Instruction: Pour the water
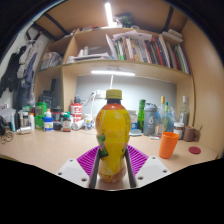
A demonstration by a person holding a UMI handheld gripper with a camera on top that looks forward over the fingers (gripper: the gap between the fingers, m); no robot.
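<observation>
Between the fingers (112, 170), upright yellow bottle (112, 135), pads pressing.

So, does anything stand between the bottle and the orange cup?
Nothing visible does. The bottle sits between the gripper fingers, and the desk stretch across to the orange cup is bare.
</observation>
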